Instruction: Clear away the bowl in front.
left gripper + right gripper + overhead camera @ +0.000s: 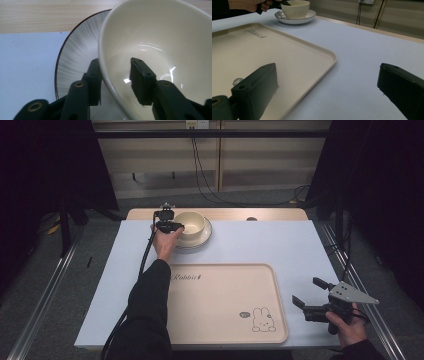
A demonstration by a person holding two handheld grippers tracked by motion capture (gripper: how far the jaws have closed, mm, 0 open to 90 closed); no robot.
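the cream bowl (190,224) stands upright, mouth up, on a striped plate (204,238) with a dark rim at the far edge of the table (300,245), left of centre. it is round, so it has no long axis; in the left gripper view it appears leaning, though that camera turns with the hand. the left gripper (169,225) reaches it from the left side, and its jaws straddle the bowl's wall, one outside against the wall over the plate, the other inside the bowl. the inner pad looks close to or on the inner surface; i cannot tell for sure whether both pads press. the jaws are narrowed around the rim. the left hand (164,242) sits just in front of the plate.

the right gripper (309,301) hovers over the table at the near right, beside the right edge of a cream tray (220,305) printed with a rabbit (262,320). its jaws stand wide apart with nothing between them, pointing left towards the tray. the right hand (349,327) grips it from below.
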